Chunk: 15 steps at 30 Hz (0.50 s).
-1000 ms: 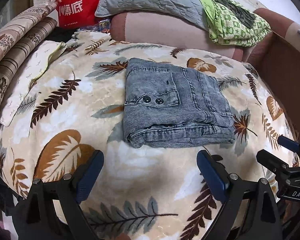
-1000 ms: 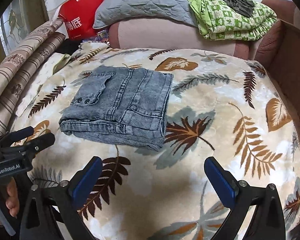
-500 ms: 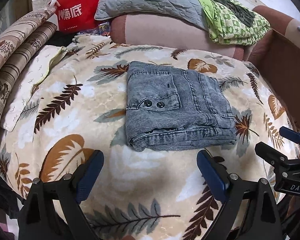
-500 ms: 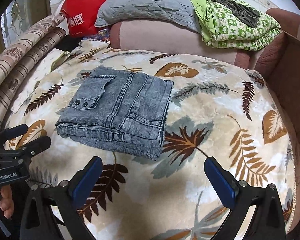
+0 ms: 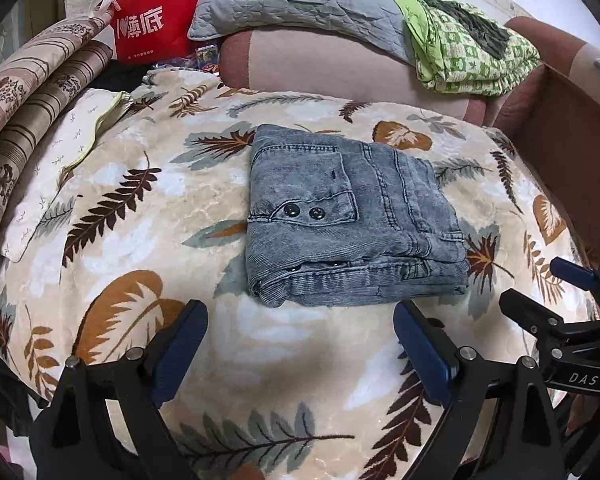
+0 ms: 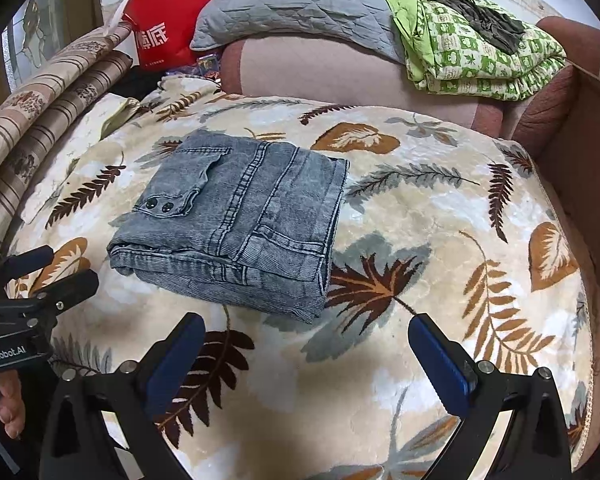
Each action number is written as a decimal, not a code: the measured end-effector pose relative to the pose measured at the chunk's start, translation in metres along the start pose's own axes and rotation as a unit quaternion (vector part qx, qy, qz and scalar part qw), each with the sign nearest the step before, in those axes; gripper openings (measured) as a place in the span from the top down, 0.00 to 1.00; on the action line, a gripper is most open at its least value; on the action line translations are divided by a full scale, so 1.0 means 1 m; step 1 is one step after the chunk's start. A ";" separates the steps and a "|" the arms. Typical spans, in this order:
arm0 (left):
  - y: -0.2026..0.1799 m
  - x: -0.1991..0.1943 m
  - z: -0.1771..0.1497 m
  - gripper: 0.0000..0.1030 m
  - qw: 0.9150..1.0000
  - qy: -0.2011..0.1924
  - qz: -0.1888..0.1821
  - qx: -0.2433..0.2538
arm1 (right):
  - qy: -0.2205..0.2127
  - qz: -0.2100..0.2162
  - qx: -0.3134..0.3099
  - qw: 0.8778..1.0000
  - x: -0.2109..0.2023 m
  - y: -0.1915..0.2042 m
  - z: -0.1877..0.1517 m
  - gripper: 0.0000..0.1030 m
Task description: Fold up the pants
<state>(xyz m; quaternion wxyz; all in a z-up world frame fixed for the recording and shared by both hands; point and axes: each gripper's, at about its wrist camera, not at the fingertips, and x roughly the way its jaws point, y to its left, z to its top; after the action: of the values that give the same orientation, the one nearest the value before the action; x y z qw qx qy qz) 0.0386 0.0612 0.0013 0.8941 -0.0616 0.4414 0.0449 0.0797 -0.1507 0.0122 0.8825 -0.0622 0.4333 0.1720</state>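
Pants [image 5: 352,216] made of gray-blue denim lie folded into a neat thick square on a soft blanket [image 5: 140,240] with brown and gray leaves. A pocket flap with two dark buttons [image 5: 300,211] faces up. The left gripper [image 5: 300,344] hangs just in front of the pants, not touching them, with its blue fingers [image 5: 180,344] spread wide and holding nothing. The right gripper [image 6: 306,354] is also near the pants, off to their right side, with its jaws spread wide too. Behind the blanket sit a gray pillow [image 5: 300,4], a red bag [image 5: 156,20] and a folded green quilt [image 5: 472,56].
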 end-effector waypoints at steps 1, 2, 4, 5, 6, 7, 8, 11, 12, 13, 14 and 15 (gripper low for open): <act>0.000 0.000 0.001 0.09 1.000 0.000 -0.003 0.000 | 0.000 0.000 -0.001 1.000 0.000 0.000 0.001 0.00; 0.000 0.000 0.001 0.09 1.000 -0.001 -0.004 -0.001 | 0.000 0.000 -0.001 1.000 0.001 0.000 0.001 0.00; -0.001 0.000 0.002 0.09 1.000 -0.002 -0.002 0.001 | 0.000 0.001 -0.002 1.000 0.002 0.000 0.002 0.00; -0.001 0.000 0.003 0.09 1.000 -0.002 -0.001 0.002 | 0.001 0.000 -0.002 1.000 0.002 0.000 0.002 0.00; -0.001 0.001 0.003 0.09 1.000 -0.001 -0.002 0.001 | 0.001 -0.001 -0.003 1.000 0.003 0.000 0.002 0.00; -0.001 0.002 0.004 0.09 1.000 0.000 -0.004 0.000 | 0.001 -0.001 -0.004 1.000 0.003 0.001 0.002 0.00; -0.001 0.003 0.004 0.09 1.000 0.002 -0.006 -0.001 | 0.001 -0.001 -0.005 1.000 0.003 0.001 0.002 0.00; 0.000 0.006 0.007 0.09 1.000 0.008 -0.017 -0.006 | 0.001 -0.002 -0.006 1.000 0.004 0.000 0.002 0.00; 0.000 0.007 0.008 0.09 1.000 0.008 -0.018 -0.005 | 0.002 -0.003 -0.006 1.000 0.004 0.000 0.002 0.00; -0.001 0.008 0.008 0.09 1.000 0.009 -0.019 -0.005 | 0.002 -0.003 -0.006 1.000 0.004 0.000 0.002 0.00; -0.001 0.008 0.010 0.09 1.000 0.009 -0.020 -0.005 | 0.002 -0.003 -0.006 1.000 0.004 -0.001 0.003 0.00; -0.001 0.008 0.010 0.09 1.000 0.008 -0.019 -0.005 | 0.002 -0.003 -0.006 1.000 0.004 -0.001 0.003 0.00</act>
<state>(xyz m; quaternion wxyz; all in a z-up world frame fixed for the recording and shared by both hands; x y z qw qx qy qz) 0.0517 0.0615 0.0014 0.8910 -0.0752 0.4468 0.0293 0.0846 -0.1498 0.0104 0.8816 -0.0692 0.4341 0.1717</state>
